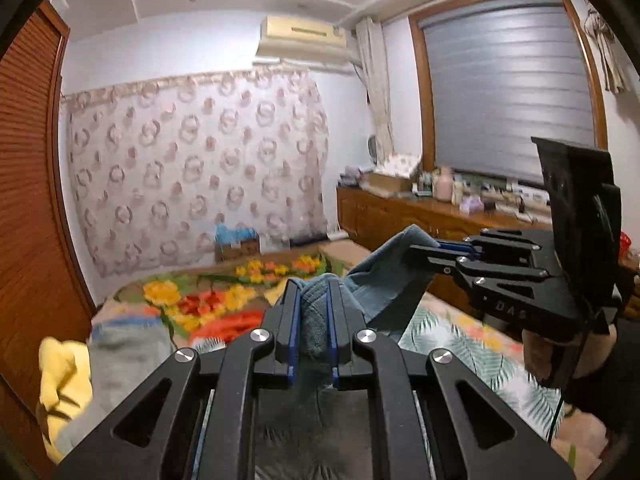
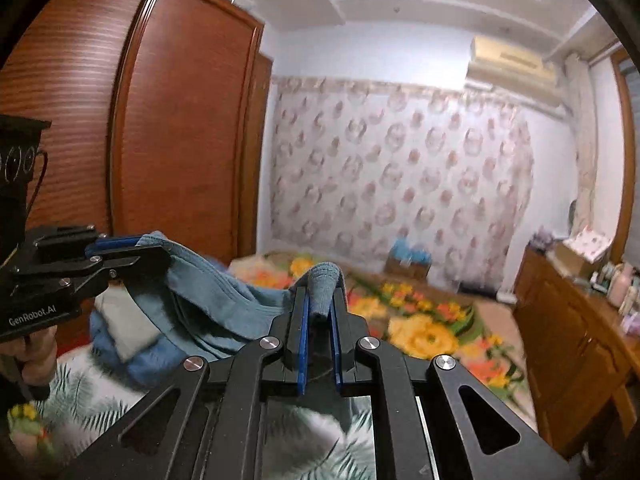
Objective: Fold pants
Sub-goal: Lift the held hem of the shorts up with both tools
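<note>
A pair of teal-blue pants [image 1: 380, 280] hangs in the air above the bed, stretched between both grippers. In the left wrist view my left gripper [image 1: 314, 286] is shut on a bunched fold of the fabric. My right gripper [image 1: 420, 250] stands to the right and slightly higher, shut on another edge of the cloth. In the right wrist view my right gripper [image 2: 322, 280] pinches a ribbed fold of the pants [image 2: 212, 300]. My left gripper [image 2: 148, 246] holds the cloth at the left, with a hand below it. The lower part of the pants is hidden under the grippers.
The bed has a flowered blanket [image 1: 208, 304] and a palm-leaf sheet [image 1: 460, 344]. Yellow and grey clothes [image 1: 64, 372] lie at the left, and a blue and white pile [image 2: 120, 328] lies under the pants. A wooden wardrobe [image 2: 160, 120] stands left, a cluttered dresser [image 2: 568, 320] right.
</note>
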Demonstrator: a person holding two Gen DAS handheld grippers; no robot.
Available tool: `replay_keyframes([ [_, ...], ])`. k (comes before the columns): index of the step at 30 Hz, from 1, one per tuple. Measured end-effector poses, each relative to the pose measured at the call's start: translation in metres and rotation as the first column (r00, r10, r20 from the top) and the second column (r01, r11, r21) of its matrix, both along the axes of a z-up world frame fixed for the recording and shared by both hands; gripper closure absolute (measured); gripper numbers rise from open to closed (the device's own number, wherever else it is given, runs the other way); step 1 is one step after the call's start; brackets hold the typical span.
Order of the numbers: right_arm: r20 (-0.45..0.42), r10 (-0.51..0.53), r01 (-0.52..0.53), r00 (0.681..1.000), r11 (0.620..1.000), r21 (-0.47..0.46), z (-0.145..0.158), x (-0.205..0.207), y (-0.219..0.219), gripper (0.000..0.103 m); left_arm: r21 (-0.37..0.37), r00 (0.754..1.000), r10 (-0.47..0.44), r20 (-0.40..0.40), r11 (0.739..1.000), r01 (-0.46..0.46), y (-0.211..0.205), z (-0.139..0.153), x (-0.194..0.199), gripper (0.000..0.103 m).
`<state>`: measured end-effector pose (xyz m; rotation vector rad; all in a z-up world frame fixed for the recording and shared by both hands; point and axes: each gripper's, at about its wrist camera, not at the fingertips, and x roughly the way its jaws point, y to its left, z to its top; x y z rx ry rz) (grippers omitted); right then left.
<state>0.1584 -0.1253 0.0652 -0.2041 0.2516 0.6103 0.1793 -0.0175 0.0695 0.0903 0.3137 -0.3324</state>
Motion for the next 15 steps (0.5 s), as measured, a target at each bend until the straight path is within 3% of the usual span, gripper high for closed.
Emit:
replay_keyframes([
  [5, -0.095, 0.032, -0.035, 0.995, 0.999, -0.029, -0.021, -0.008, 0.004, 0.094, 0.059, 0.997, 0.001, -0.078, 0.998, 0.004, -0.003, -0.019, -0.01, 0.091],
  [9, -0.154, 0.049, -0.057, 0.987, 0.997, -0.046, -0.025, -0.013, 0.003, 0.094, 0.06, 0.994, -0.002, -0.114, 0.998, 0.009, -0.003, -0.022, -0.016, 0.091],
  [15, -0.214, 0.07, -0.083, 0.974, 0.995, -0.051, -0.003, -0.003, -0.009, 0.094, 0.053, 0.99, -0.018, -0.141, 0.998, 0.026, -0.002, -0.031, -0.032, 0.091],
])
